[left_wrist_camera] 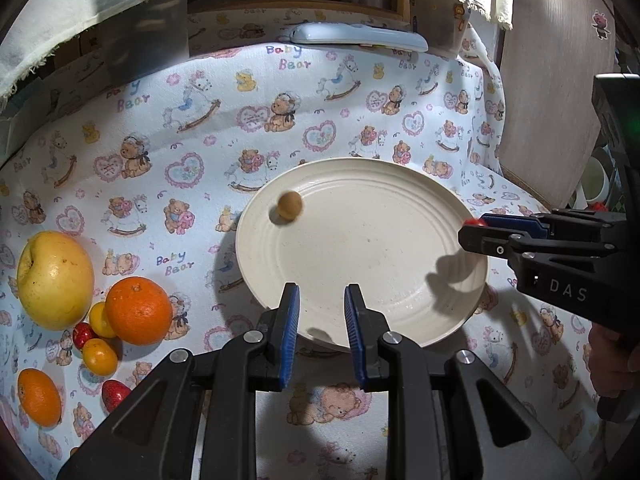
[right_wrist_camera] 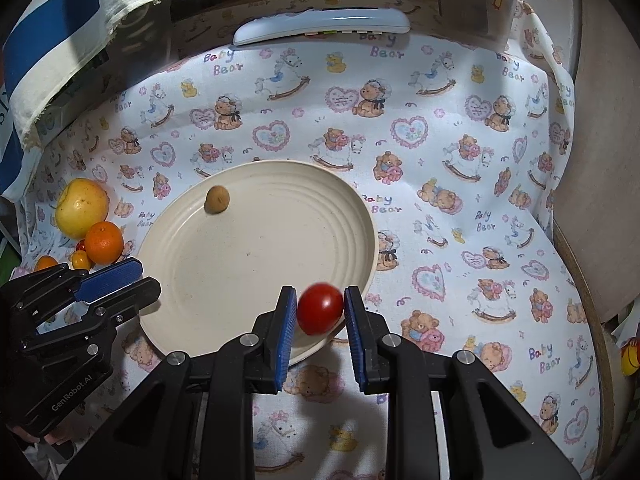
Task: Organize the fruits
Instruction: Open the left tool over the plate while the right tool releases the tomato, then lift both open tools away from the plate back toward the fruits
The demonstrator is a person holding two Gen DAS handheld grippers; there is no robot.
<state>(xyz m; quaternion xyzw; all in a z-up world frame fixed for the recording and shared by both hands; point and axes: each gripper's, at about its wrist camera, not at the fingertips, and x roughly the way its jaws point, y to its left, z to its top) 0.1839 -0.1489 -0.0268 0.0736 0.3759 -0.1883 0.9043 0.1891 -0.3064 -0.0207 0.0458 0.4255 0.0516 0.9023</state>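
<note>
Right gripper (right_wrist_camera: 320, 310) clamped the red tomato (right_wrist_camera: 320, 309) over the plate's (right_wrist_camera: 260, 264) near rim; left gripper (left_wrist_camera: 321, 312) I saw closed and empty, a brown fruit (left_wrist_camera: 289, 205) lying far across the plate.

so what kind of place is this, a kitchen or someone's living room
Most likely a home living space, not clearly a kitchen: a table under a baby bear print cloth, a white remote control at its far edge, and draped fabric behind.

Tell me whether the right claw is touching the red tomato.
Touching. The right wrist view shows the right claw with both blue pads pressed against the red tomato, held above the plate's rim.
</note>
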